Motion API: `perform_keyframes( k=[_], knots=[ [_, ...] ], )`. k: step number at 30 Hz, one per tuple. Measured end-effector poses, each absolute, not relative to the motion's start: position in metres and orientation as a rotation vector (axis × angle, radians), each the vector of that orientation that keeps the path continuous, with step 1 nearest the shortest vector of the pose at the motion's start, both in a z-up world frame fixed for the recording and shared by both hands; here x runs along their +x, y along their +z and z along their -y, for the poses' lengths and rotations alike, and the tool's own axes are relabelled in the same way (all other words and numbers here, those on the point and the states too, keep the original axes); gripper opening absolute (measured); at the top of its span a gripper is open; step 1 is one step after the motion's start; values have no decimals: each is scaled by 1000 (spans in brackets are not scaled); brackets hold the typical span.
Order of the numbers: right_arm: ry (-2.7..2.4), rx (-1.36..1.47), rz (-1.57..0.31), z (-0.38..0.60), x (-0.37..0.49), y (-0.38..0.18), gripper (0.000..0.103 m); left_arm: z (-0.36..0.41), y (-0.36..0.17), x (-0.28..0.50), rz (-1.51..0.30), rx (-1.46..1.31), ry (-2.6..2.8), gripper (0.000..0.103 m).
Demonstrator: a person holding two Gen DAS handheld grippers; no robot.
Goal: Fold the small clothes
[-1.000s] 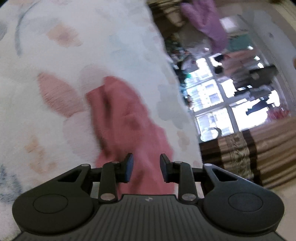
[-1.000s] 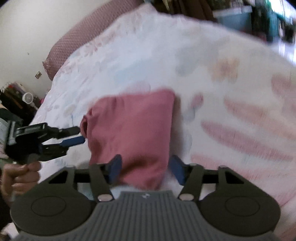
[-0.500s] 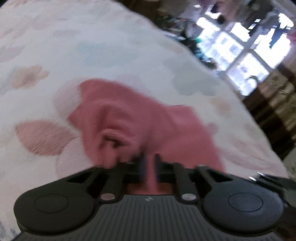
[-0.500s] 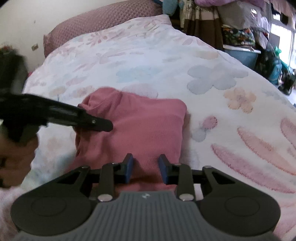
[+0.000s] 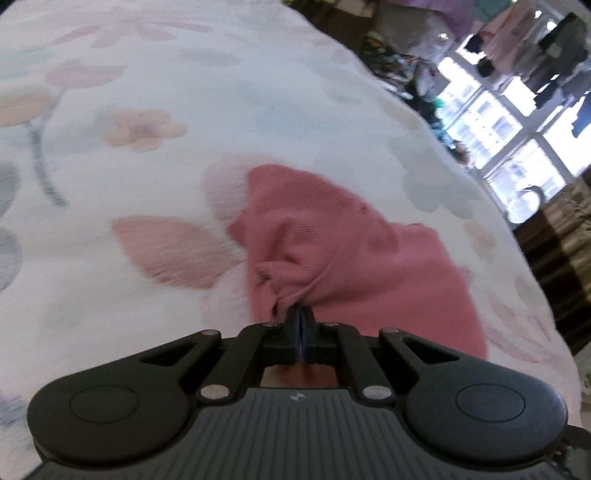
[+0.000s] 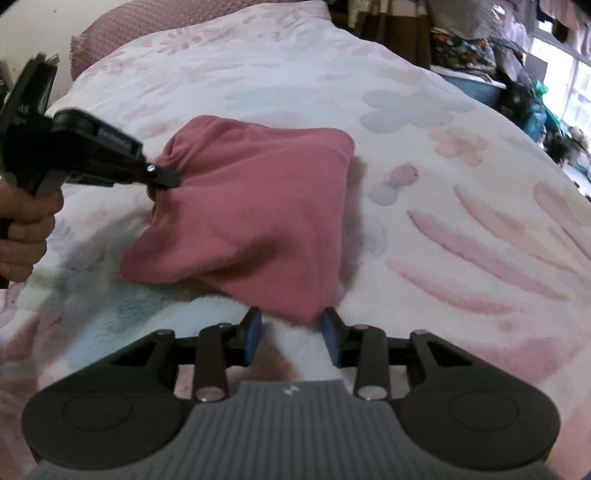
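Pinching the pink cloth (image 5: 354, 236) at a bunched edge, left gripper (image 5: 300, 325) has its jaws fully closed on the fabric, likely to lift that side for a fold. Cloth lies on the floral blanket (image 5: 155, 122), one side tented up. Right gripper (image 6: 291, 332) sits at the near corner, jaws wide apart, holding nothing. Versus 1 s ago: left was open and unattached; right has narrowed, then reopened.

A pink ribbed knit garment (image 6: 255, 206) lies on the floral fleece blanket (image 6: 424, 155), left gripper (image 6: 166, 180) at its left edge, right gripper (image 6: 291, 332) near its front, a quilted pillow (image 6: 125, 26) far behind.
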State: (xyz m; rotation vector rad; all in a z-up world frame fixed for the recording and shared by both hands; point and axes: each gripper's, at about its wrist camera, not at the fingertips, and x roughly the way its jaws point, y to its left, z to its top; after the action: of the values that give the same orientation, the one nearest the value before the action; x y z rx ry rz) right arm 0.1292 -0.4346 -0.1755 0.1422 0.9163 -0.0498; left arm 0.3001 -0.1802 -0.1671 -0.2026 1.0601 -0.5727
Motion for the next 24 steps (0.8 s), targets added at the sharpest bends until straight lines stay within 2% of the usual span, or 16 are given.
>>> perform_keyframes(
  k=[1,5,8,10,12,14,20,24],
  knots=[
    [-57,152,-914,433,124,-170,35,179,-163,295,-1057,-173,-561,19],
    [-114,202,-912,428,102,-145,51,169,-139,264,-1033,-71,-578,41],
    [-162,227,-921,420,88,-124,61,160,-120,236,-1046,-42,-591,52],
    [-193,224,-925,411,80,-110,75,153,-104,218,-1054,-35,-604,60],
    [-222,211,-922,400,73,-94,82,148,-83,199,-1029,-35,-615,68],
    [-257,192,-916,388,65,-75,82,148,-60,183,-993,-14,-620,90],
    [-381,137,-909,352,48,-29,82,149,-1,133,-905,82,-575,95],
    [-428,121,-865,329,34,-5,82,150,17,112,-880,159,-525,97]
  ],
)
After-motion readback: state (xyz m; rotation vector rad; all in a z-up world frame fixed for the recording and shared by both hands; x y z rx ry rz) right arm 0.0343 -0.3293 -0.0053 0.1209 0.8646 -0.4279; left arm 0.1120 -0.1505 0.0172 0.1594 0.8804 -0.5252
